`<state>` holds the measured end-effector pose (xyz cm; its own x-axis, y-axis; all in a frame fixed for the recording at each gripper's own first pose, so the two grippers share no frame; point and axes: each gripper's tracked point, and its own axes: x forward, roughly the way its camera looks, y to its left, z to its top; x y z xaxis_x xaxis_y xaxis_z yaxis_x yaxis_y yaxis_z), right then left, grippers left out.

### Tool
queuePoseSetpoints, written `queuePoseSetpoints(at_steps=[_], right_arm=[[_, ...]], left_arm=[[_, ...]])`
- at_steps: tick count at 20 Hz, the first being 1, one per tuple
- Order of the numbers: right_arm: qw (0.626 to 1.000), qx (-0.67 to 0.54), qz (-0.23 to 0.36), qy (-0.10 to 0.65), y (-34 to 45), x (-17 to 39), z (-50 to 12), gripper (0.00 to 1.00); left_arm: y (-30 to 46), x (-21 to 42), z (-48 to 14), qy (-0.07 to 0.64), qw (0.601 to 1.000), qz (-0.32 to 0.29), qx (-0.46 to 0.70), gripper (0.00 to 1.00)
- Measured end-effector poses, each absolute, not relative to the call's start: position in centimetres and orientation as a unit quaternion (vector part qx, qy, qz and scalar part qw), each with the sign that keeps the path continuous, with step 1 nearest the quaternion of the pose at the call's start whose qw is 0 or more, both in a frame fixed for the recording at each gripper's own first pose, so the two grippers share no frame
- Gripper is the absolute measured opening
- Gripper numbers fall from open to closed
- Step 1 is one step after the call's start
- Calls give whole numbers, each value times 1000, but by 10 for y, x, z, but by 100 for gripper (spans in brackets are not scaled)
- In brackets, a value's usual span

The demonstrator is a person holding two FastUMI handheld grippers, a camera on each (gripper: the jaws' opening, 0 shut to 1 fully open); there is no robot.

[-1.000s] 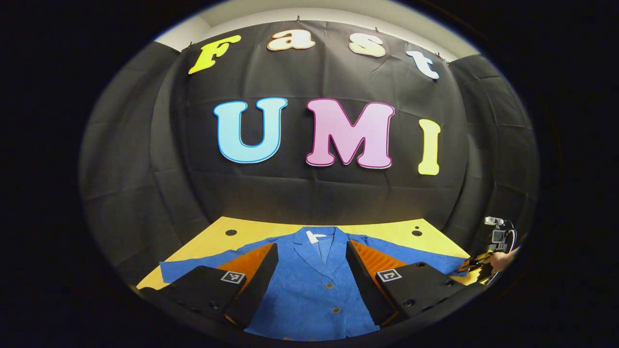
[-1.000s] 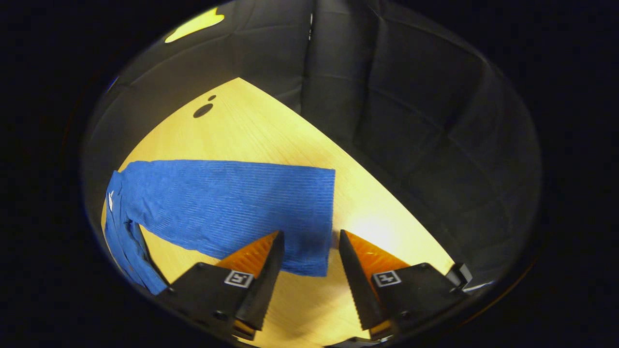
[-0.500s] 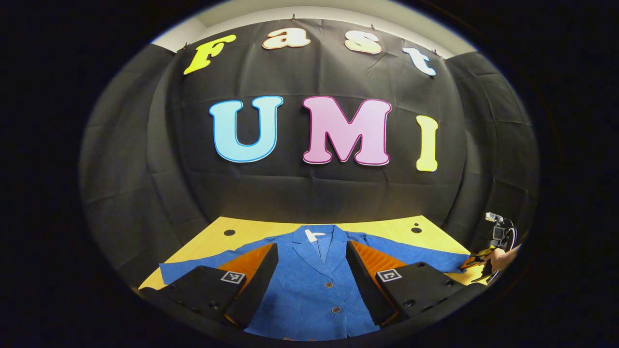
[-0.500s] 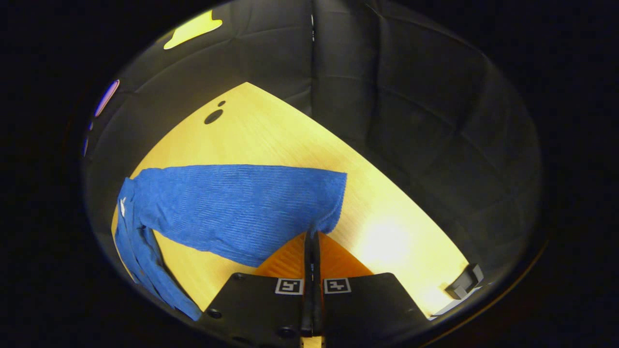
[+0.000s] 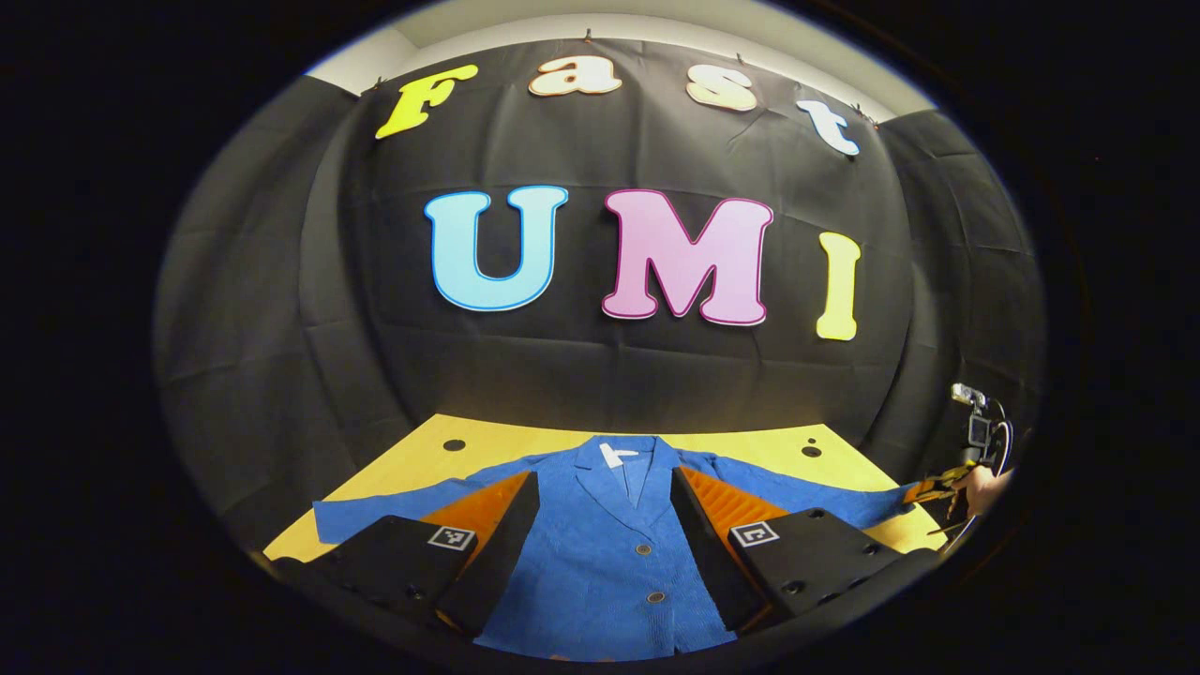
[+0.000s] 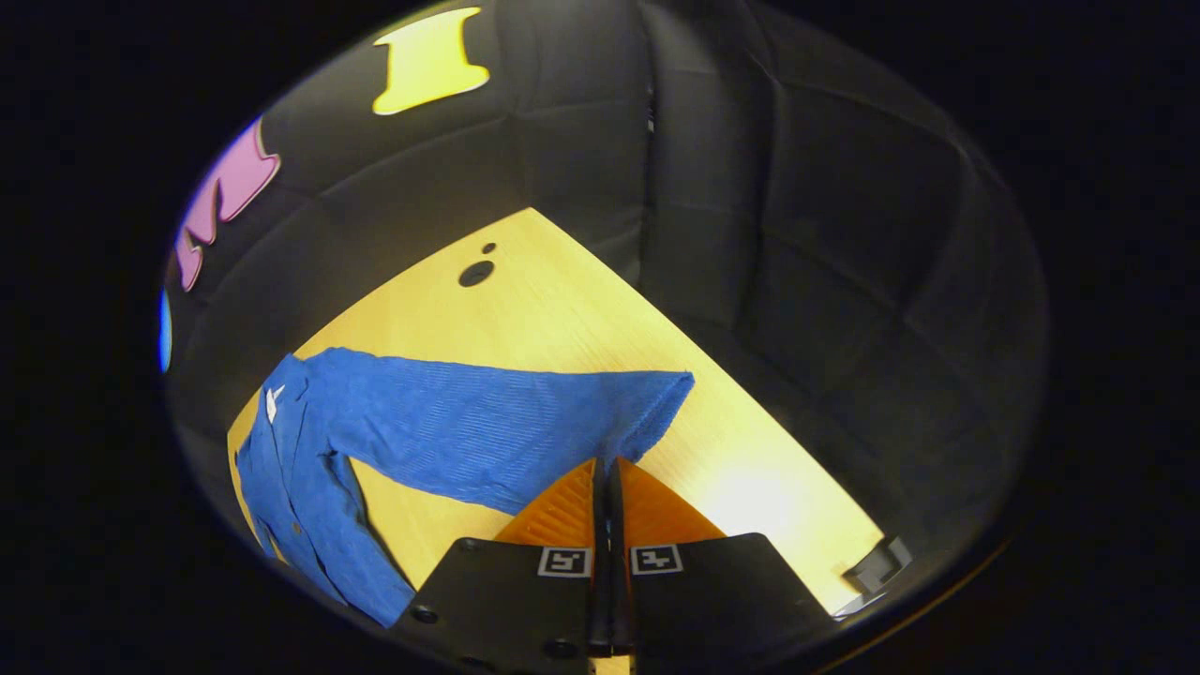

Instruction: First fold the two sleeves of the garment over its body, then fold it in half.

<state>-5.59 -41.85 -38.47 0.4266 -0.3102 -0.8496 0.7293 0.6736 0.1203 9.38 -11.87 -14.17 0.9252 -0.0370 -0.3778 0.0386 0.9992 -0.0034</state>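
Note:
A blue button-front jacket (image 5: 600, 553) lies face up on the yellow table (image 5: 412, 459), collar at the far side and both sleeves spread outward. My left gripper (image 5: 603, 478) hovers open over the jacket's body, one finger to each side of the button line. In the right gripper view, my right gripper (image 6: 607, 466) is shut on the cuff of one sleeve (image 6: 487, 427), whose end is raised a little off the table. The jacket's body (image 6: 300, 497) trails off to the left there. The left gripper view has the right gripper (image 5: 940, 487), held by a hand, at that sleeve's end, far right.
Black cloth walls close in the table at the back and sides. Small dark holes (image 5: 454, 444) (image 5: 812, 451) mark the tabletop near its far corners. A small dark object (image 6: 877, 565) sits at the table's edge beside the right gripper. Bare tabletop (image 6: 750, 469) lies right of the cuff.
The right gripper went from open around the cuff to shut on it, then lifted the sleeve end slightly. The left gripper has stayed open over the jacket's body.

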Motion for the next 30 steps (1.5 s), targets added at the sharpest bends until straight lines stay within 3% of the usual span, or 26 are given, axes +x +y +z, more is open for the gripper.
queuePoseSetpoints(at_steps=[8, 14, 21, 30], right_arm=[[890, 194, -197, 363, -344, 62, -284, 1], [921, 186, -86, 332, -241, 148, -230, 1], [923, 194, 29, 331, -91, 220, -221, 1], [886, 224, 97, 395, 75, 235, -312, 1]], left_arm=[[-87, 79, -137, 186, 982, 22, -3, 81], [-59, 68, -131, 180, 982, 62, -10, 81], [-22, 58, -134, 189, 975, 113, -17, 81], [29, 39, -166, 221, 959, 175, -26, 81]])
